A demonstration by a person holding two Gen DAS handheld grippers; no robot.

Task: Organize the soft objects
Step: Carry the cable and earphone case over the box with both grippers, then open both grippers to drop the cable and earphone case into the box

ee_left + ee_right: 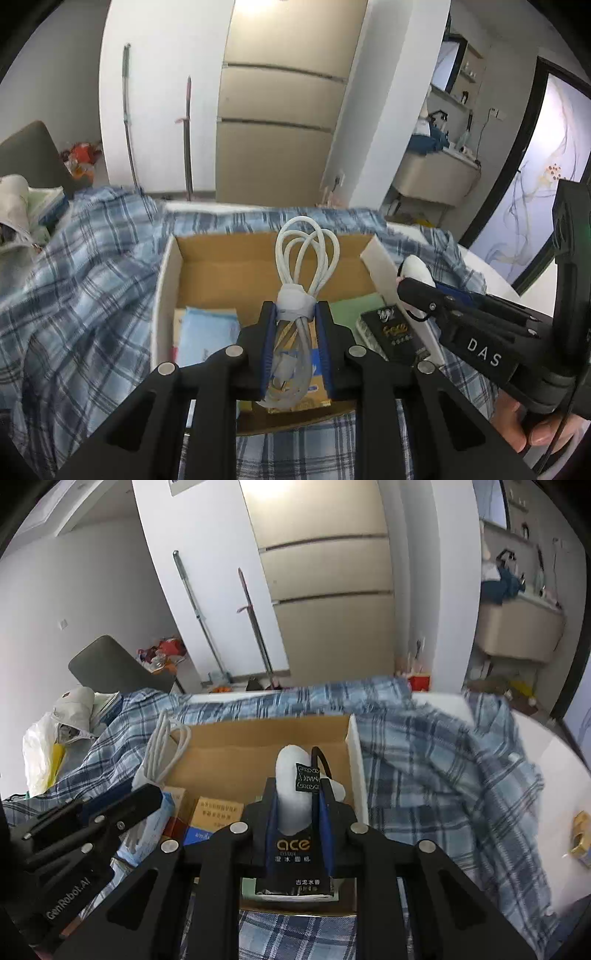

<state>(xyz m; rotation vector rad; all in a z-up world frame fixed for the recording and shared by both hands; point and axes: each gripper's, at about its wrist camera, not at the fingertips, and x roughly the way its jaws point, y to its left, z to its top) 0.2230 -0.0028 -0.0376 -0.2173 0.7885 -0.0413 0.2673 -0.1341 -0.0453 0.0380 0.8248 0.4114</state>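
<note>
White coiled cable (308,254), bound with a pale grey-white wrap. Brown cardboard box (229,266) with white outer walls. Blue-and-white plaid cloth (81,280), crossed by darker navy lines. Black tissue pack (295,853) with gold "ace" lettering and white characters. White soft roll (291,786) bearing a black patterned tag. Light blue packet (207,332); pale green piece (351,310). Black fingers (327,332) with blue pads.
</note>
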